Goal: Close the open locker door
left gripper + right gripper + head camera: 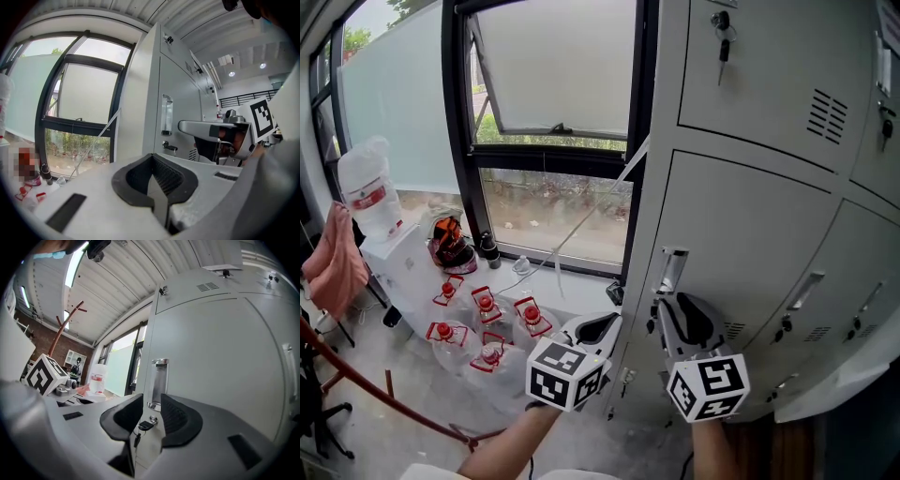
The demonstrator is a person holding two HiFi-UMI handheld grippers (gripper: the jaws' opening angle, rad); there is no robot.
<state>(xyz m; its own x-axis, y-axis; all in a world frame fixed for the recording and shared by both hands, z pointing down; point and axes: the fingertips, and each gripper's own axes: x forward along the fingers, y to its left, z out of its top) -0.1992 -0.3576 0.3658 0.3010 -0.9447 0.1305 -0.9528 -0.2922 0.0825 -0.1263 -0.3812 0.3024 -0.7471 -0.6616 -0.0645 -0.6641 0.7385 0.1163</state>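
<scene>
Daylit corner, from the head view: black-framed window (553, 94) on the left, grey locker bank (769, 112) on the right. Below the window, on the floor, clear water bottles (487, 328) with red caps. Further left, a white dispenser (394, 258) with a bottle on top and a pink cloth (333, 258) hanging beside it. In the bank's middle row, nearest the window, the locker door (741, 234), metal handle (672, 270) at its left edge. Just below that handle, right gripper (673, 311), pointing at the door's edge. Left gripper (602, 328) just beside it on the window side, near the locker's corner, apart from the door. Forearms (506, 448) along the bottom edge.

From the left gripper view: pads pressed together, nothing between them. Beyond, window glass on the left, the locker's plain side panel (143, 103) in the middle, then the door face with the handle above a small lock (169, 147). Right gripper at the far right, about level with the lock.

From the right gripper view: jaws spread, neither pad pressing on anything. In the gap, farther off, the door's free edge and a key (144, 426) with a dangling ring, under the handle. Door close against the bank; flush or slightly ajar, impossible to tell. Off to the left, brick wall (28, 329) and a reddish branched stand (65, 329).
</scene>
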